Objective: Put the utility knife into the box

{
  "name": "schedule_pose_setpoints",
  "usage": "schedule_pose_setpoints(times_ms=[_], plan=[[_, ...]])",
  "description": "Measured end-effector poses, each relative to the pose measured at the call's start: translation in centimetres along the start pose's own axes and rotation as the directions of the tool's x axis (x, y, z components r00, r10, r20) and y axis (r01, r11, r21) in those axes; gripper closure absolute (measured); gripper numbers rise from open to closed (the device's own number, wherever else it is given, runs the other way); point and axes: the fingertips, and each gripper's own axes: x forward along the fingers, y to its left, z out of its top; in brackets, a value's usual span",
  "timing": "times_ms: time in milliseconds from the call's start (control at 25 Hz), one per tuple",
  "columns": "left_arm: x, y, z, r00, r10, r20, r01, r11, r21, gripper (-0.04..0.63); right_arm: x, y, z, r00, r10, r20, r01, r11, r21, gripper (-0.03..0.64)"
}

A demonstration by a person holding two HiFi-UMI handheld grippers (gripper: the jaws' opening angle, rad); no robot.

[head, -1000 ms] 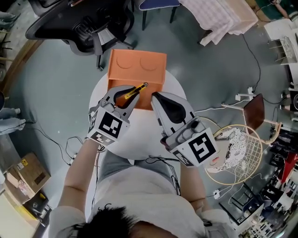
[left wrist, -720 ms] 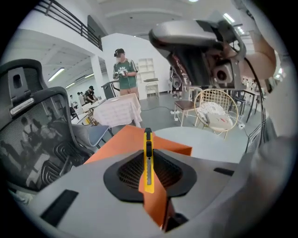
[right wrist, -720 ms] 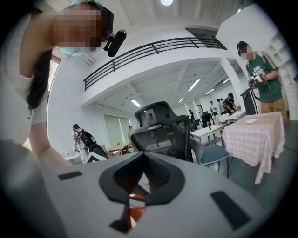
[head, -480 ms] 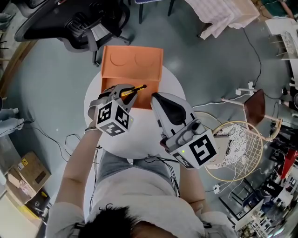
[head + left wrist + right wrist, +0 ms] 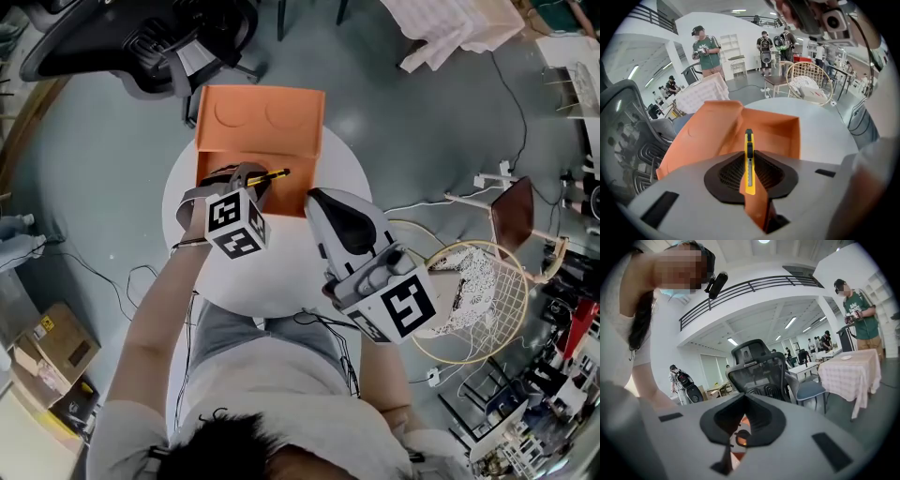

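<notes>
Utility knife (image 5: 268, 175) clamped in the left gripper (image 5: 251, 180), over the open orange box (image 5: 259, 120).

Left gripper view: the jaws of the left gripper (image 5: 749, 174) are pinched on the yellow knife (image 5: 749, 161). The knife stands on edge between the black pads, its dark tip pointing into the box (image 5: 771, 132). Head view: the knife is above the box's tray, at the side nearest the person, with the raised lid flap beyond it. Contact between knife and box cannot be determined. The box sits on the round white table (image 5: 281, 277), at the far edge. The right gripper (image 5: 313, 196) is just beside the box's right near corner, over the table. Right gripper view: the jaws of the right gripper (image 5: 740, 434) are pressed together with nothing gripped; a sliver of orange shows through the slit below the pads.
</notes>
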Motion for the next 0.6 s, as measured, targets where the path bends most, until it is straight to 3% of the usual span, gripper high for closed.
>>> schedule_pose_setpoints(times_ms=[600], plan=[[3.5, -0.8, -2.1, 0.985, -0.088, -0.150, 0.087, 0.996, -0.013, 0.528, -1.2, -1.4, -0.8, 1.000, -0.029, -0.010, 0.029, 0.999, 0.015, 0.609]])
